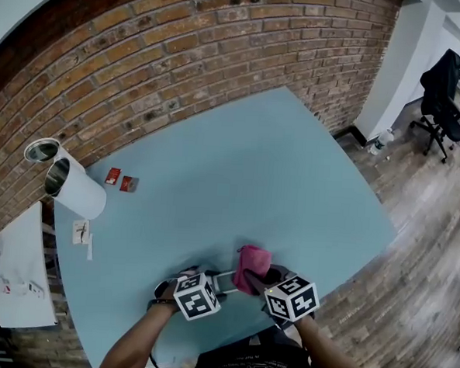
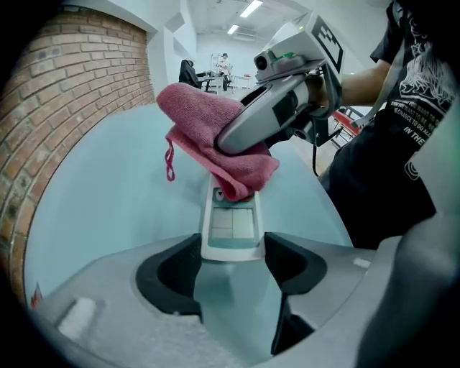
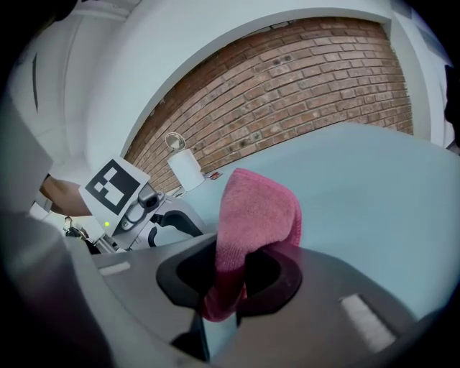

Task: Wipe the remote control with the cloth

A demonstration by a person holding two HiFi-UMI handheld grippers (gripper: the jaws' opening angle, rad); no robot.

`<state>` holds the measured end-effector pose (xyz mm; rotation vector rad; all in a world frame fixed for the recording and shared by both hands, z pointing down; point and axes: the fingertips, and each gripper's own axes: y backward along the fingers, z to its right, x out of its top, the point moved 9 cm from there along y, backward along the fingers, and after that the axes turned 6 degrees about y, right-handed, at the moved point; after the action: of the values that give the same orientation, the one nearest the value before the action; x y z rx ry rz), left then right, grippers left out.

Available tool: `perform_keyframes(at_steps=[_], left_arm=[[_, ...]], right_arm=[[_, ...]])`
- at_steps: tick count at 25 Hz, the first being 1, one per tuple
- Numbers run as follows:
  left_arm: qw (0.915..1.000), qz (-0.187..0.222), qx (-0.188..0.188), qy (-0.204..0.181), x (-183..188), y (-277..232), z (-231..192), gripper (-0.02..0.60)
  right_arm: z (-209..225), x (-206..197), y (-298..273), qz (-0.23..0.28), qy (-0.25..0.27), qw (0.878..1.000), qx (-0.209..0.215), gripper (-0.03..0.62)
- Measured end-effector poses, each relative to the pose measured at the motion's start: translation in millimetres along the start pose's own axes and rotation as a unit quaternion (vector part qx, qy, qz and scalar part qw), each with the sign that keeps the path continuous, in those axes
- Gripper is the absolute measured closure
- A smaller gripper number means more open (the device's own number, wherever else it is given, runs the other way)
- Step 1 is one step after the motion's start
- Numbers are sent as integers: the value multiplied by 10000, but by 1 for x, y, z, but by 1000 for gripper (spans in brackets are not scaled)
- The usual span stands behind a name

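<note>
A white remote control (image 2: 230,226) lies on the light blue table (image 1: 277,174) near its front edge. My left gripper (image 2: 231,259) is shut on the remote's near end, one black pad against each side. A pink cloth (image 2: 208,136) hangs from my right gripper (image 3: 230,277), which is shut on a fold of it. The cloth's lower fold rests on the far part of the remote and hides its buttons there. In the head view the remote (image 1: 224,280) shows between the two marker cubes, with the cloth (image 1: 252,266) over its right end.
Two white cylinders (image 1: 71,181) lie at the table's far left, with small red packets (image 1: 121,182) and paper slips (image 1: 82,232) beside them. A brick wall (image 1: 184,52) runs behind. A white side table (image 1: 18,275) stands left, an office chair (image 1: 445,99) far right.
</note>
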<state>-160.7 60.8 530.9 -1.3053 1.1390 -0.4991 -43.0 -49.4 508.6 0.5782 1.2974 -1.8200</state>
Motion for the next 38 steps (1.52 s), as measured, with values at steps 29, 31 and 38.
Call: perform_keyframes(at_steps=[29, 31, 38], left_arm=[[9990, -420, 97, 97, 5, -1, 1, 302], [9990, -430, 115, 98, 4, -1, 0, 302], [9987, -483, 101, 100, 5, -1, 0, 302]], right_arm=[[90, -4, 58, 658, -821, 9887, -1071, 526], [91, -2, 54, 718, -820, 9877, -1117, 526], [74, -12, 47, 880, -857, 9880, -939, 526]])
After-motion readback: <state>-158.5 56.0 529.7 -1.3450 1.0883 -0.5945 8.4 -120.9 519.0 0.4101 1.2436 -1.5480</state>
